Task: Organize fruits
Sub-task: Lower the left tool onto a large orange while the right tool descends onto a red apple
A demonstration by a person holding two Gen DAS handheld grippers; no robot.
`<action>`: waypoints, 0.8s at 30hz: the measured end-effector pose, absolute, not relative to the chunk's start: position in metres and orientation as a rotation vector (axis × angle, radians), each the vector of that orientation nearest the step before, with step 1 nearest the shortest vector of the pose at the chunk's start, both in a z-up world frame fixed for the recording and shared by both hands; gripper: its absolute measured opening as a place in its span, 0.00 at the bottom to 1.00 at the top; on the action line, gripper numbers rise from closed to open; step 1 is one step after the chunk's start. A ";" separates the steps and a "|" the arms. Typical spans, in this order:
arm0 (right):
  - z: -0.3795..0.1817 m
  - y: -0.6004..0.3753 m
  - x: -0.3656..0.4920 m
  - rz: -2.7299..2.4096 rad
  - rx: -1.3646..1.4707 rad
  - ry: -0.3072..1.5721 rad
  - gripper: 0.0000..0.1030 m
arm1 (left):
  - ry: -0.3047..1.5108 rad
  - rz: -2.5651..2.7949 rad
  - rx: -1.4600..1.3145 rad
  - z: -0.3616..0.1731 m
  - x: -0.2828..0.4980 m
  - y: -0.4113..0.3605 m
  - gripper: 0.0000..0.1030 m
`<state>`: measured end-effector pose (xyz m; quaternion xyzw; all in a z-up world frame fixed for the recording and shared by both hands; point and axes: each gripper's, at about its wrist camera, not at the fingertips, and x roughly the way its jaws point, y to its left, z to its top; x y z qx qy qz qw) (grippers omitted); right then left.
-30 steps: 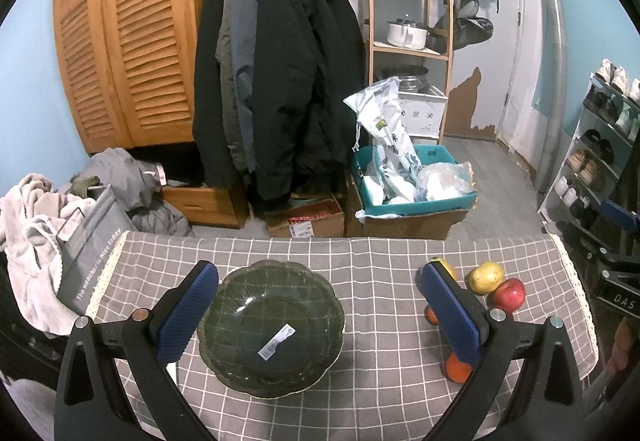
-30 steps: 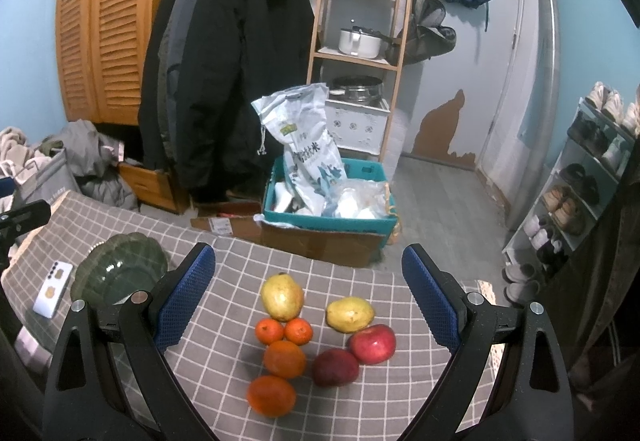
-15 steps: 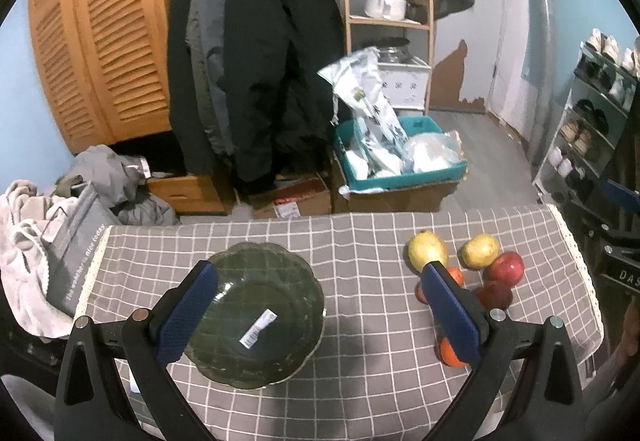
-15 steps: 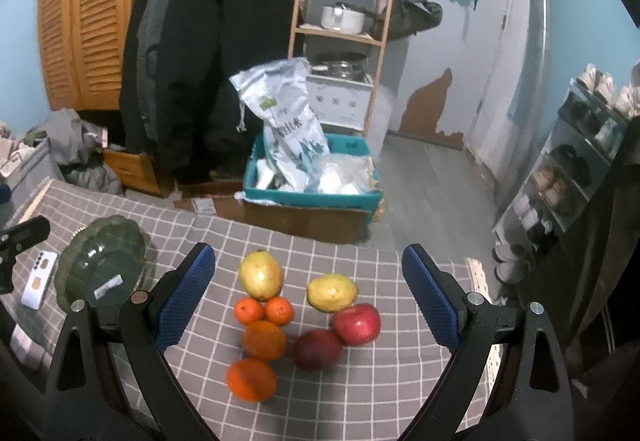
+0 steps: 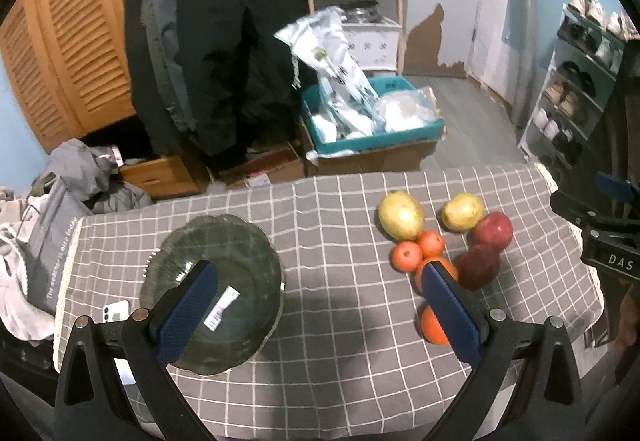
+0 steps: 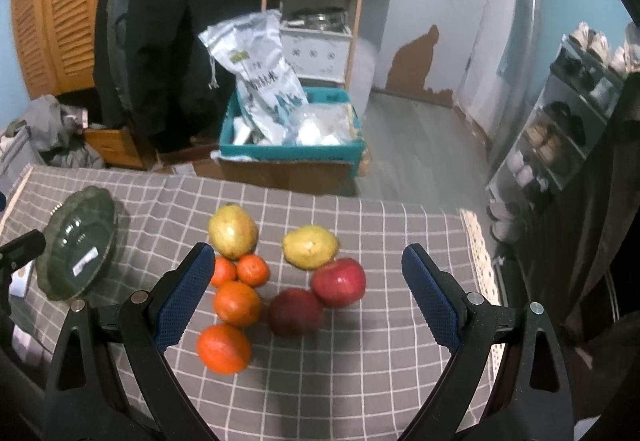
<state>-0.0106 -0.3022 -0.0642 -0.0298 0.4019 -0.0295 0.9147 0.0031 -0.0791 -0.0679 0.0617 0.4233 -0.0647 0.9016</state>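
Hovering with jaws wide open, both grippers hold nothing; the scalloped dark-green glass bowl (image 5: pixel 212 291) sits empty, eight fruits (image 6: pixel 280 281) unsorted.

The worktop is covered by a grey cloth (image 6: pixel 360 381) checked with thin white lines and edged in cream lace. The bowl (image 5: pixel 244 241) is dark green glass bearing a white label with a barcode (image 5: pixel 221 308). Two pears (image 6: pixel 232 229) are yellow-green; two small mandarins (image 6: pixel 252 270) and two larger oranges (image 6: pixel 224 348) are bright orange; one apple (image 6: pixel 339 282) is bright red, the other apple (image 6: pixel 295 312) dark maroon. Each tool has a black frame, with blue pads on the left tool (image 5: pixel 318 315) and the right tool (image 6: pixel 306 295). A white phone (image 5: pixel 115 311) lies beside the bowl. The crate (image 6: pixel 292 153) on the floor is teal, the walls light blue.
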 end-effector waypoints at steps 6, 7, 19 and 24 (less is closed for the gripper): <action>-0.082 -0.313 -0.011 -0.076 -0.042 0.874 0.90 | 0.914 -0.156 0.155 -0.087 0.003 -0.097 0.99; -0.086 -0.315 -0.012 -0.079 -0.041 0.884 0.90 | 0.921 -0.161 0.156 -0.091 0.003 -0.100 0.99; -0.143 -0.339 -0.009 -0.086 0.024 1.035 0.89 | 1.067 -0.209 0.174 -0.151 0.013 -0.128 0.99; -0.167 -0.348 -0.008 -0.092 0.055 1.095 0.89 | 1.110 -0.222 0.195 -0.170 0.015 -0.141 0.99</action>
